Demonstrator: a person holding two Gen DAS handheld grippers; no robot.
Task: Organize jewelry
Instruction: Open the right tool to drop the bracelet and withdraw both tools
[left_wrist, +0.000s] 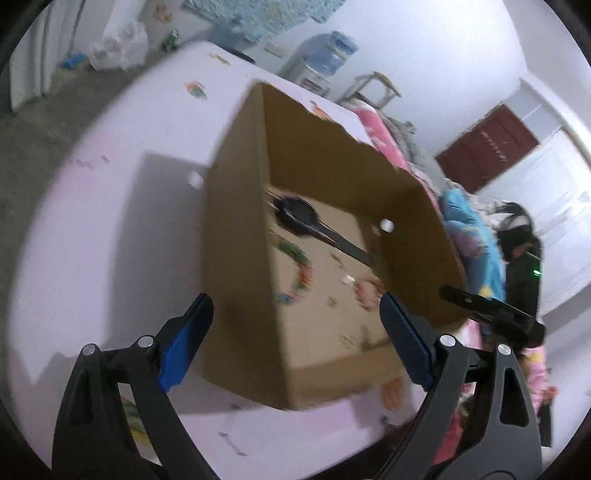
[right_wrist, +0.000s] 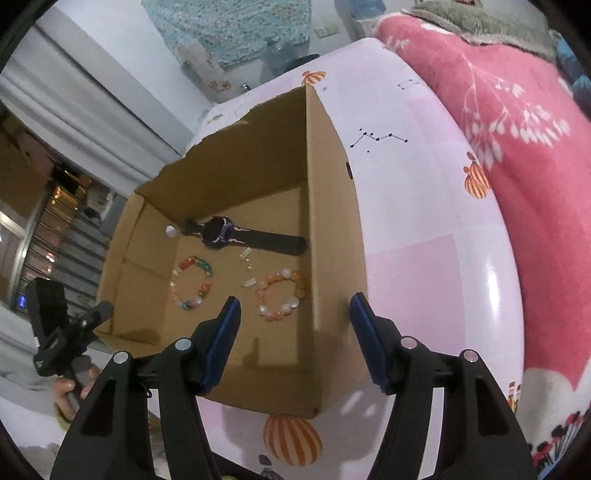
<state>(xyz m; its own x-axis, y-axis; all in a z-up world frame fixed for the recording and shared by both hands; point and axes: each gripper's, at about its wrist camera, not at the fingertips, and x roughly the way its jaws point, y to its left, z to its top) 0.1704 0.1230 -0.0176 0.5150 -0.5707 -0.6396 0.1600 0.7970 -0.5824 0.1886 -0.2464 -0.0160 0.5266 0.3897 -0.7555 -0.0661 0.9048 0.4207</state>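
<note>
An open cardboard box (right_wrist: 332, 206) stands on a pale pink table (right_wrist: 424, 229). Inside lie a black watch (right_wrist: 221, 232), a multicoloured bead bracelet (right_wrist: 192, 282), an orange-and-white bead bracelet (right_wrist: 282, 295) and small silver pieces (right_wrist: 247, 258). My right gripper (right_wrist: 295, 332) is open and empty above the box's near right wall. My left gripper (left_wrist: 295, 332) is open and empty, straddling the box's (left_wrist: 236, 258) near corner. The left wrist view is blurred but shows the watch (left_wrist: 295, 216) and both bracelets (left_wrist: 299, 273).
A pink floral blanket (right_wrist: 517, 147) lies to the right of the table. Bedding (left_wrist: 469, 229) and a red door (left_wrist: 487, 144) show beyond the box in the left wrist view. The left gripper's handle and the hand on it (right_wrist: 62, 350) appear at lower left.
</note>
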